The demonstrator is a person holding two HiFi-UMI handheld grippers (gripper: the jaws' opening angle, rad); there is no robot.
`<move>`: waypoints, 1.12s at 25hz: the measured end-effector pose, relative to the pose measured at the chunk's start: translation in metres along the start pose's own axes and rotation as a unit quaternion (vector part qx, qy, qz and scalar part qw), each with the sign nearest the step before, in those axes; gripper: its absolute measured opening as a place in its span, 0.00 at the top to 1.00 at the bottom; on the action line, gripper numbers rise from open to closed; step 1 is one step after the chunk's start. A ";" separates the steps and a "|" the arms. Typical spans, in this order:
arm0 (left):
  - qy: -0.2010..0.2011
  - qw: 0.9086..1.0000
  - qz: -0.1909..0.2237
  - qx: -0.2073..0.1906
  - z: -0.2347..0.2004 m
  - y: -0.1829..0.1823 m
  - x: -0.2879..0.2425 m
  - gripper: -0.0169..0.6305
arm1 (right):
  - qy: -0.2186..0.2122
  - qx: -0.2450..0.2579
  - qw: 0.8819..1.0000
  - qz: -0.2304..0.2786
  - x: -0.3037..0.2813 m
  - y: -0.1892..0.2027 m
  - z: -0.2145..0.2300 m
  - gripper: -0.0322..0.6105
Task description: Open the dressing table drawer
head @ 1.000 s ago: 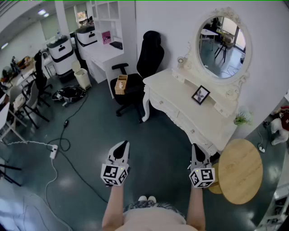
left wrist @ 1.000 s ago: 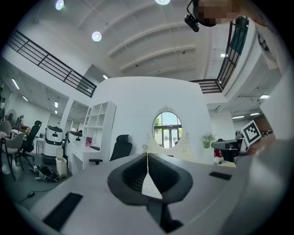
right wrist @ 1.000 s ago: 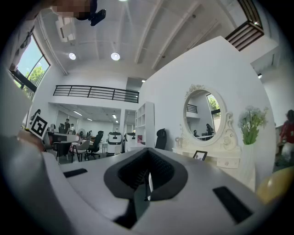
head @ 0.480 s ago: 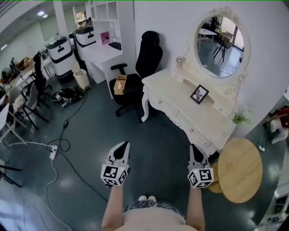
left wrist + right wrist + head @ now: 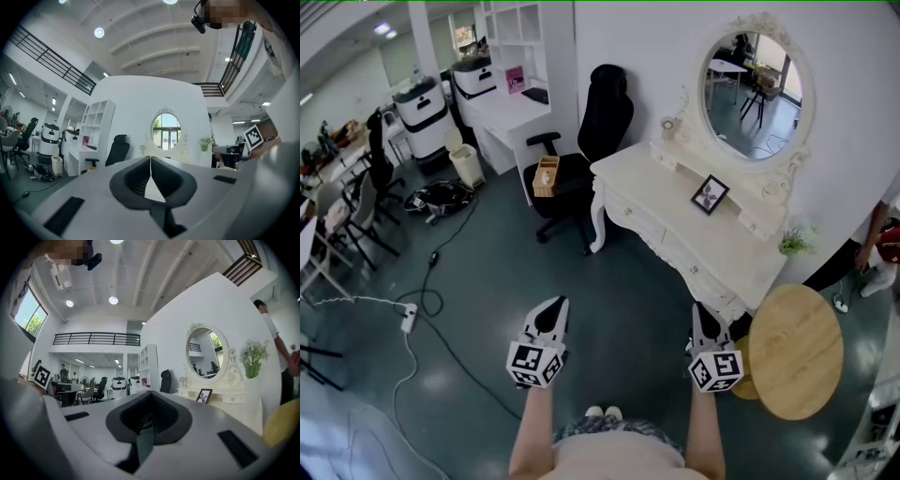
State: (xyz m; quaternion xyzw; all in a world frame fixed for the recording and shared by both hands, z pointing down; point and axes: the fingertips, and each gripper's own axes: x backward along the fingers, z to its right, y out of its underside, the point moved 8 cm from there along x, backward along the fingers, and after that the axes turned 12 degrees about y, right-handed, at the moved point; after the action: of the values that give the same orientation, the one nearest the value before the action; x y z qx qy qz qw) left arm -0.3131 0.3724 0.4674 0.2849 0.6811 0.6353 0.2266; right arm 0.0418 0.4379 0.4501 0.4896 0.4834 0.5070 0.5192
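The white dressing table (image 5: 670,192) stands against the wall at the right, under an oval mirror (image 5: 753,80). Its drawer fronts (image 5: 661,246) with small knobs face the floor space and look closed. Both grippers are held level over the dark floor, short of the table. My left gripper (image 5: 555,302) is shut with nothing in it, its tips meeting in the left gripper view (image 5: 150,157). My right gripper (image 5: 701,309) sits close to the table's near corner, jaws together and empty (image 5: 150,392). A photo frame (image 5: 710,194) stands on the tabletop.
A round wooden side table (image 5: 795,349) stands just right of my right gripper. A black office chair (image 5: 600,122) holding a wooden box (image 5: 546,175) is at the dressing table's far end. A person (image 5: 872,244) stands at the right edge. Cables (image 5: 431,300) lie on the floor to the left.
Both grippers have kept still. The view has drifted slightly, and a person has stepped into sight at the right edge.
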 end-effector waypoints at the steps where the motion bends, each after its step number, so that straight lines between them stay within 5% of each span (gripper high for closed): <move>1: 0.009 1.000 -0.004 0.003 0.001 0.002 -0.001 0.93 | -0.001 -0.002 1.000 -0.002 0.001 0.001 0.001 0.93; 6: 0.043 0.999 -0.015 0.010 0.006 0.008 -0.008 0.93 | 0.002 -0.005 1.000 -0.012 0.004 0.004 0.007 0.93; 7: 0.047 0.999 -0.014 0.015 0.006 0.009 -0.009 0.88 | 0.003 -0.006 1.000 -0.013 0.005 0.005 0.008 0.93; 9: 0.051 0.998 -0.009 0.027 0.006 0.010 -0.009 0.61 | 0.005 -0.008 1.000 -0.014 0.007 0.007 0.009 0.93; 14: 0.049 0.997 0.030 0.045 0.001 0.007 -0.006 0.39 | 0.006 -0.013 1.000 -0.013 0.006 0.008 0.011 0.93; 28: 0.039 0.998 0.034 0.031 -0.001 0.002 -0.018 0.37 | -0.008 -0.012 1.000 -0.012 -0.011 0.008 0.020 0.93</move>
State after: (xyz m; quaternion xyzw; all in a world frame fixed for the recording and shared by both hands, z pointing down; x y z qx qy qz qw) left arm -0.3001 0.3601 0.4689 0.2901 0.6988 0.6316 0.1694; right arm 0.0616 0.4269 0.4596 0.4815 0.4789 0.5028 0.5349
